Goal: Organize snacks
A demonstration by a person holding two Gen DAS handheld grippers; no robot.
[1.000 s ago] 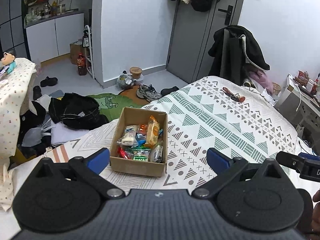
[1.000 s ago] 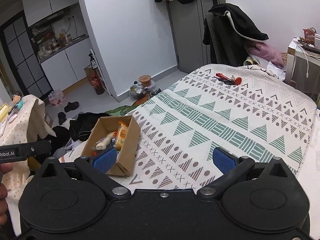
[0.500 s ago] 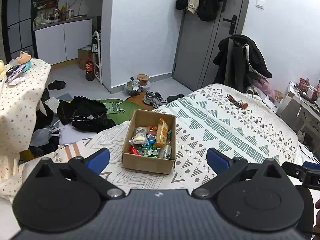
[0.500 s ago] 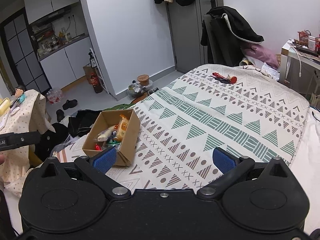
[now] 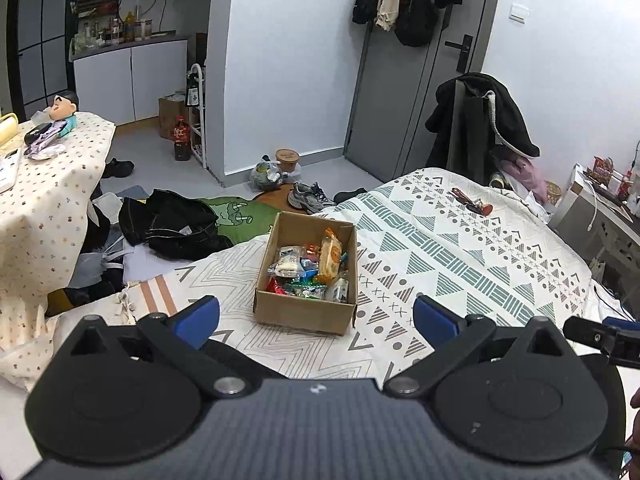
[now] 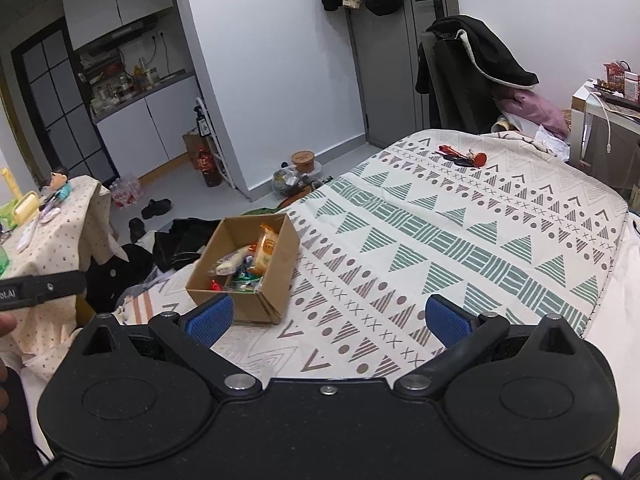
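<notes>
Blue-padded, the left tool and the right tool both stand spread wide, holding and touching nothing, above the near end of a bed. Snacks lie in an open cardboard box on the patterned bedspread, ahead of the left tool and ahead-left of the right one. Black clothes and shoes lie on the grey floor; a table under dotted cloth stands to the left.

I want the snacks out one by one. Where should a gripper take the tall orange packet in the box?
Grip the orange packet by its raised top edge, coming from above: it stands higher than the other snacks, leaning against the cardboard box wall.
</notes>
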